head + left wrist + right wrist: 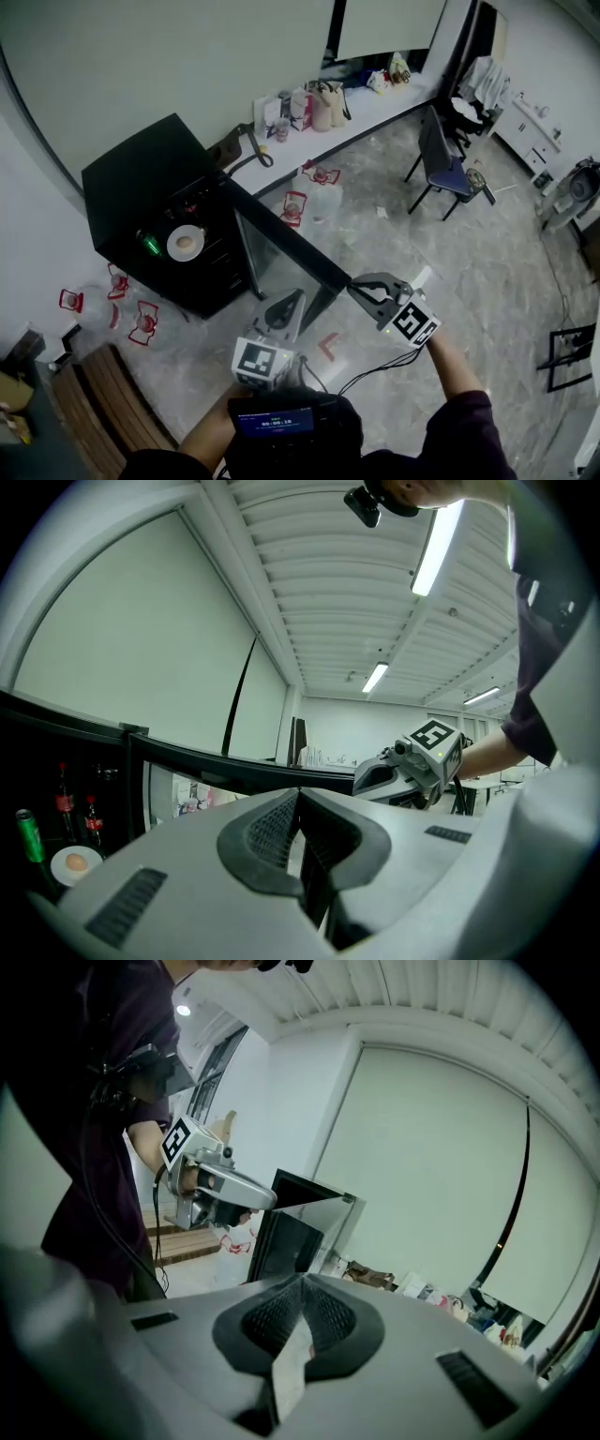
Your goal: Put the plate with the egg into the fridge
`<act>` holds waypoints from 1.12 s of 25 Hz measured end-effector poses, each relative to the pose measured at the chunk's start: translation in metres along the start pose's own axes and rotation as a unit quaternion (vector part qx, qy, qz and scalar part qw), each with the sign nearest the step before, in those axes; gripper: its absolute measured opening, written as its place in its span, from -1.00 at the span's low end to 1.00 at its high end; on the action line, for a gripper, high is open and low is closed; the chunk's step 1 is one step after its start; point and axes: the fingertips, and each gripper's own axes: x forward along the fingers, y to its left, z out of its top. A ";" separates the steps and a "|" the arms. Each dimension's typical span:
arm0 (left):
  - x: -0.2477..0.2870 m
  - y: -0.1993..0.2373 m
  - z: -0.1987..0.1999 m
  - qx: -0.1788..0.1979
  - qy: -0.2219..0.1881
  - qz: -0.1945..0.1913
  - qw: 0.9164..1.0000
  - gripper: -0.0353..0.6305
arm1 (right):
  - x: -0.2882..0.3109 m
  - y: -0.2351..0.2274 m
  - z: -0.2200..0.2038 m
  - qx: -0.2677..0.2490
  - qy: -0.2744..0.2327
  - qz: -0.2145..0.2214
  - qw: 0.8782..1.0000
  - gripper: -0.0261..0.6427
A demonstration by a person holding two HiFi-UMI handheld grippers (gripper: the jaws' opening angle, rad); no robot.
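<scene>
Sitting in fridge: the plate [172,247] with the egg [187,242] on it. We found it on a shelf inside the black fridge [141,183], just beside a green can [150,246].
Task done: we judged the placing itself complete, since the plate lay inside and neither tool touched it.
Task left: the door [281,239] stood wide open, its glass panel swung out toward us. We judged closing it the only step that could remain, though the task sentence asks for none.
Tool, left: the left gripper [296,298] had its jaws together with nothing between them. It was held near the door's free end, well apart from the plate.
Tool, right: the right gripper [356,287] had its jaws closed tight and, as far as we saw, empty. Its tips lay close to the door's outer corner.
Other contents: two bottles [64,803] stood behind the plate, as seen from the left gripper view.
Hidden: the fridge interior was dark, so we could not tell which shelf held the plate or how far back it sat.
Hard to make out: we could not tell whether the right gripper touched the door. We also could not identify a pale sliver low in the seam of its jaws.
Cut off: our own arms ran out at the head view's lower edge.
</scene>
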 end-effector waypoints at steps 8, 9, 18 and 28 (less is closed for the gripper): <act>-0.047 -0.002 -0.018 -0.008 0.012 0.067 0.998 -0.87 | 0.020 0.068 0.037 -0.051 -0.065 0.104 0.991 -0.89; -0.056 0.002 -0.020 -0.010 0.012 0.079 0.997 -0.87 | 0.026 0.078 0.043 -0.053 -0.078 0.117 0.989 -0.89; -0.159 0.089 -0.025 -0.022 -0.003 0.230 0.973 -0.87 | 0.107 0.164 0.114 -0.033 -0.186 0.203 0.961 -0.89; -0.242 0.211 -0.022 0.011 -0.014 0.304 0.953 -0.87 | 0.219 0.216 0.183 -0.026 -0.201 0.216 0.955 -0.89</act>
